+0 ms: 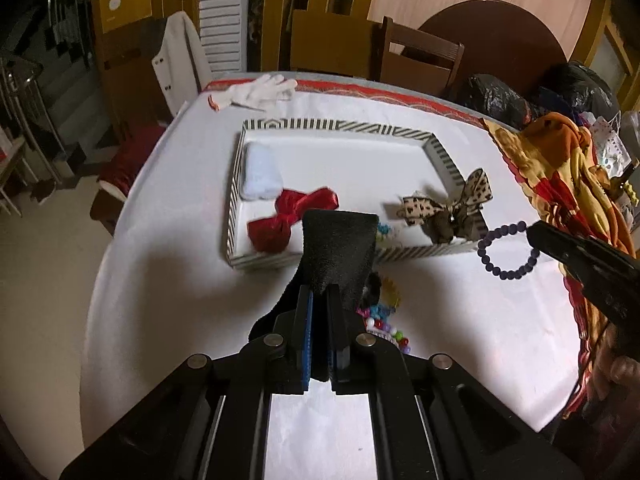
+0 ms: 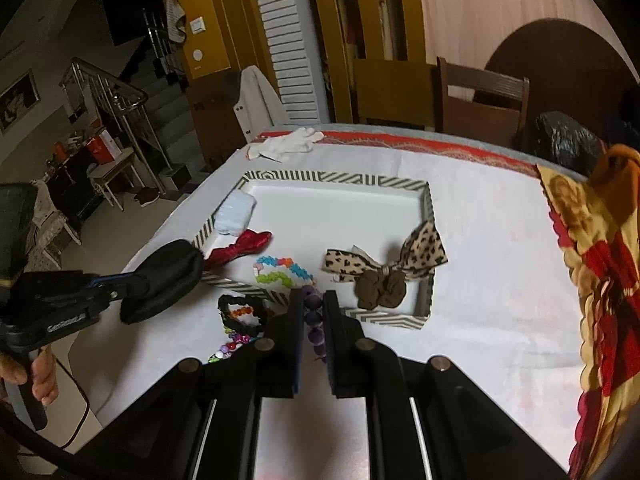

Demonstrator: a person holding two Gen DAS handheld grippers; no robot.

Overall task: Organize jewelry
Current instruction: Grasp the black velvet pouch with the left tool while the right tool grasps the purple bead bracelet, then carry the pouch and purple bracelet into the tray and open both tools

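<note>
White glove (image 1: 262, 89) on white tablecloth (image 1: 180, 240), wooden chair (image 1: 420, 58) behind — black bags (image 1: 496, 98), patterned cloth (image 1: 560, 168)

Pretty dim room tbh: white louvered door (image 2: 286, 40) on the far wall, a wooden chair (image 2: 482, 98) behind the surface (image 2: 480, 240), and a staircase with a metal railing (image 2: 112, 92) off to the left.

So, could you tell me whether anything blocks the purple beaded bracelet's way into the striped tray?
Partly: the leopard-print ribbon bow drapes over the striped tray near corner, closest to the purple beaded bracelet in the right gripper. The tray's middle looks open.
</note>
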